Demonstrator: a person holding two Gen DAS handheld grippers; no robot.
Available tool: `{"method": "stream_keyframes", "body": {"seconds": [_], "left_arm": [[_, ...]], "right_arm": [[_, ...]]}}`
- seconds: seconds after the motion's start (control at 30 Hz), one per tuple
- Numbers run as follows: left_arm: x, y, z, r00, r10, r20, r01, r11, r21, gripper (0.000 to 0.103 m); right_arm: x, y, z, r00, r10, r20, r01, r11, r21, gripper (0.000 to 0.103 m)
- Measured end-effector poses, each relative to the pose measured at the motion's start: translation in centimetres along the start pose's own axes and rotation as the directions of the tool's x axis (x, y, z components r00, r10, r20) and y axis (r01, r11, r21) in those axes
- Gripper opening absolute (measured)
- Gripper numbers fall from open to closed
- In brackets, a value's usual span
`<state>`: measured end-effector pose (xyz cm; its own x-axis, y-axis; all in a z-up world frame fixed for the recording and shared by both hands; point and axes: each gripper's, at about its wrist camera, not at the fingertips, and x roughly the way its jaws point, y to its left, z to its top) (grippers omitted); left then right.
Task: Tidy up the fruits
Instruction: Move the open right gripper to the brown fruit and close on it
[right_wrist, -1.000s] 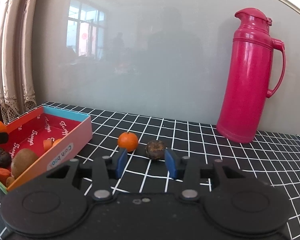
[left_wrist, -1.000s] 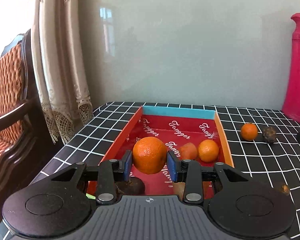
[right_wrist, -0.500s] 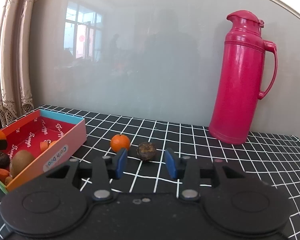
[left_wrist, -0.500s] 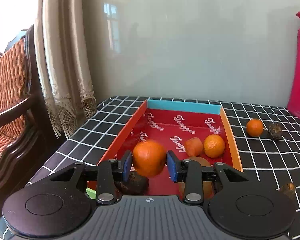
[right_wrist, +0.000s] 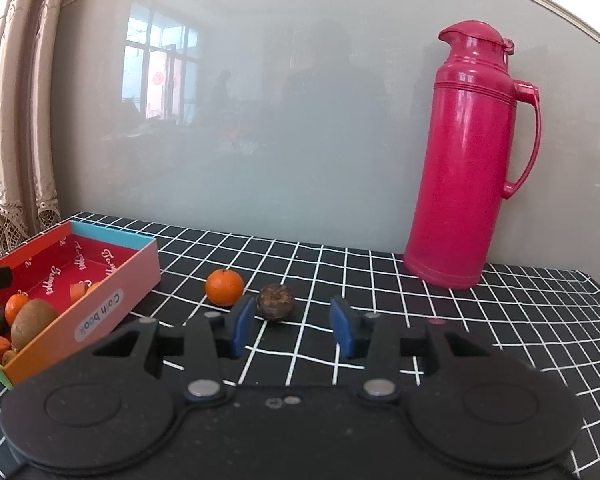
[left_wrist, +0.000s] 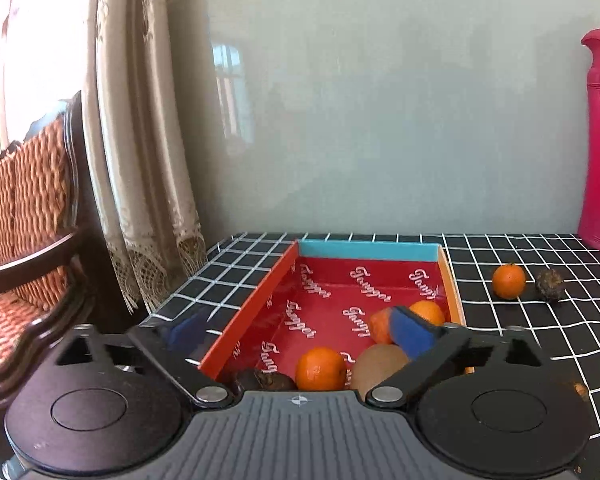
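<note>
Over the near end of the red cardboard box (left_wrist: 256, 320) with its blue far wall, my left gripper (left_wrist: 296, 330) is swinging its jaws wide apart, and nothing sits between the blue pads. Below them, a round orange mandarin (left_wrist: 321, 368) lies on the box floor, free of the gripper, with a brown fuzzy kiwi (left_wrist: 380, 364) just to its right and a dark wrinkled fruit (left_wrist: 266, 380) just to its left. Farther back in the box, toward the right wall, are two more small orange fruits (left_wrist: 428, 312), partly hidden by my right-hand pad.

My right gripper (right_wrist: 292, 322) hovers above the black tablecloth with white grid lines (right_wrist: 480, 320); its jaws are opening a little and grip nothing. Just beyond them a dark brown shrivelled fruit (right_wrist: 276, 302) rests on the cloth, and a small orange tangerine (right_wrist: 224, 287) sits near it to the left. A tall pink plastic thermos jug (right_wrist: 468, 160) stands far right against the wall.
</note>
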<state>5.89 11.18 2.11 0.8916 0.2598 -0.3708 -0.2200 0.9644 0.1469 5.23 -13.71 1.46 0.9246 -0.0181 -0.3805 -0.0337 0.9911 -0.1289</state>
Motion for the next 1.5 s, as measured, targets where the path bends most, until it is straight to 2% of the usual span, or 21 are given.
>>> {"method": "stream_keyframes", "body": {"seconds": [0.13,0.2,0.27,0.43,0.7,0.93,1.17,1.27,1.4,1.5], "left_arm": [[-0.8,-0.1,0.0,1.0,-0.012,0.028,0.012,1.0,-0.001,0.103],[-1.3,-0.2,-0.1,0.999,-0.014,0.04,0.013,1.0,0.003,0.103],[-1.6,-0.2,-0.2,0.999,-0.011,0.041,0.01,1.0,0.003,0.103],[-2.5,-0.1,-0.6,0.999,-0.008,0.038,0.009,1.0,-0.008,0.103],[-3.0,0.0,-1.1,0.999,0.01,0.051,-0.009,1.0,-0.01,0.103],[-1.4,1.0,-1.4,0.999,0.036,0.036,-0.033,0.998,-0.061,0.103],[1.3,-0.1,-1.6,0.998,0.053,0.03,-0.051,0.996,-0.077,0.103],[1.4,-0.3,-1.4,0.998,0.034,0.051,-0.029,0.995,-0.101,0.103],[1.8,-1.0,-1.6,0.999,0.017,0.034,-0.014,0.998,-0.064,0.103],[1.7,-0.7,-1.4,0.999,0.01,0.049,-0.006,0.997,-0.078,0.103]], "right_arm": [[-0.3,-0.2,-0.1,1.0,0.001,-0.003,-0.001,1.0,0.005,0.048],[-0.8,-0.2,-0.1,1.0,0.002,0.008,-0.002,1.0,-0.003,0.069],[-1.3,-0.2,-0.1,1.0,0.01,0.025,-0.01,1.0,-0.014,0.073],[-1.7,-0.3,-0.2,0.999,0.032,0.019,-0.032,0.999,-0.024,0.073],[-1.0,-0.6,-0.2,1.0,0.015,0.015,-0.015,1.0,-0.028,0.072],[1.8,-0.2,-0.1,1.0,0.013,-0.005,-0.013,0.999,-0.033,0.069],[5.8,0.5,-1.0,0.998,0.028,-0.055,-0.029,0.999,-0.02,0.064],[6.8,1.0,-0.7,0.998,0.043,-0.056,-0.044,0.999,-0.024,0.063],[8.4,1.6,-0.2,0.998,0.045,-0.053,-0.047,0.998,-0.038,0.063],[9.7,1.5,0.1,0.998,0.039,-0.057,-0.041,0.998,-0.038,0.063]]}}
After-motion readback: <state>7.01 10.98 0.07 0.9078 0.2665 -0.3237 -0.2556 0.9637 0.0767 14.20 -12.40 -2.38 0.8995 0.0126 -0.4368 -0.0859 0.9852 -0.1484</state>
